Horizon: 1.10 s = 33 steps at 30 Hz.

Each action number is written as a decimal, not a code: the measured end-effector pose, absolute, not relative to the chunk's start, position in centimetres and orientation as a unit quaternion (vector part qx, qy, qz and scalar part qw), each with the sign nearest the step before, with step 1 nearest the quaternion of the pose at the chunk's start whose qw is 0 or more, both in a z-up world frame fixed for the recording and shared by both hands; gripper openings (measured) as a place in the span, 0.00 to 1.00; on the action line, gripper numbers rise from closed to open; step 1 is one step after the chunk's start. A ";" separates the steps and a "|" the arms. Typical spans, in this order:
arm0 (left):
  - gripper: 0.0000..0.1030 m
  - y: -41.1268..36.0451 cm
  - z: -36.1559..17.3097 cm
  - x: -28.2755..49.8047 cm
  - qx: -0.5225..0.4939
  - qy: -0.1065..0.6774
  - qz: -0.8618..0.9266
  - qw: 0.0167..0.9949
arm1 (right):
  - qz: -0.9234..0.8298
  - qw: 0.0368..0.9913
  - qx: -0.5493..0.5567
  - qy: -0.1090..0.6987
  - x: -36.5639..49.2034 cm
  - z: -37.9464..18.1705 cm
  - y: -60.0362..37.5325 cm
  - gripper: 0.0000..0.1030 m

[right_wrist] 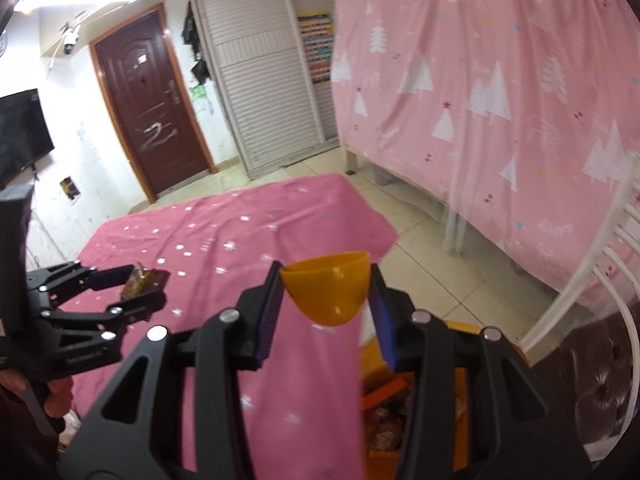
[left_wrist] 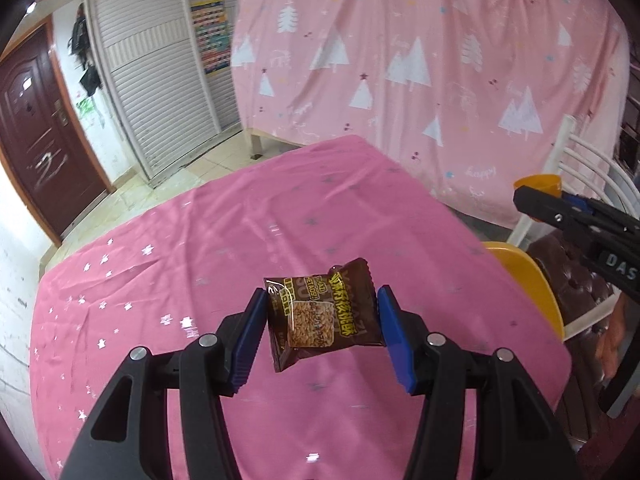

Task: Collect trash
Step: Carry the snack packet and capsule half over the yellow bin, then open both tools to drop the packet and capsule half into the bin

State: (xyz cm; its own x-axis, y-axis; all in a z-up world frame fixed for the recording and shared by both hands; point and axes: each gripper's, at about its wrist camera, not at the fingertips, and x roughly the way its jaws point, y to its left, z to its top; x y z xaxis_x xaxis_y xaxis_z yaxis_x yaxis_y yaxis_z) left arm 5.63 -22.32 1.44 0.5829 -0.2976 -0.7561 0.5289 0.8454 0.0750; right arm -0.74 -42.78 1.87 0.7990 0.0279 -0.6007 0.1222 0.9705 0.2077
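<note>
My left gripper (left_wrist: 322, 312) is shut on a brown snack packet (left_wrist: 324, 312), held above the pink star-print tablecloth (left_wrist: 200, 240). The right wrist view shows the same packet (right_wrist: 142, 282) at the left in that left gripper (right_wrist: 136, 286). My right gripper (right_wrist: 326, 292) is shut on an orange plastic cup (right_wrist: 328, 286), tilted on its side over the table's right edge. The cup (left_wrist: 538, 184) and the right gripper (left_wrist: 536, 196) also show at the right edge of the left wrist view. Below it stands an orange bin (right_wrist: 460, 380) with wrappers inside.
A pink tree-print sheet (left_wrist: 420, 60) hangs behind the table. A white chair (left_wrist: 576, 168) and a dark brown padded seat (right_wrist: 600, 380) stand to the right. A brown door (right_wrist: 148, 96) and white slatted doors (right_wrist: 264, 72) lie beyond tiled floor (right_wrist: 420, 240). A hand (right_wrist: 56, 396) holds the left gripper.
</note>
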 end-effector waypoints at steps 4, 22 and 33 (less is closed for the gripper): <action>0.49 -24.9 1.5 4.4 0.154 0.394 -0.262 0.868 | -0.049 0.937 0.131 0.321 -2.3 0.6 -45.4 0.39; 0.49 -34.6 0.6 0.4 0.191 0.399 -0.341 0.829 | -0.093 0.919 0.157 0.349 -4.5 -2.9 -50.9 0.56; 0.50 -38.8 -0.5 -1.2 0.192 0.404 -0.397 0.802 | -0.143 0.917 0.207 0.310 -6.8 -2.1 -54.4 0.56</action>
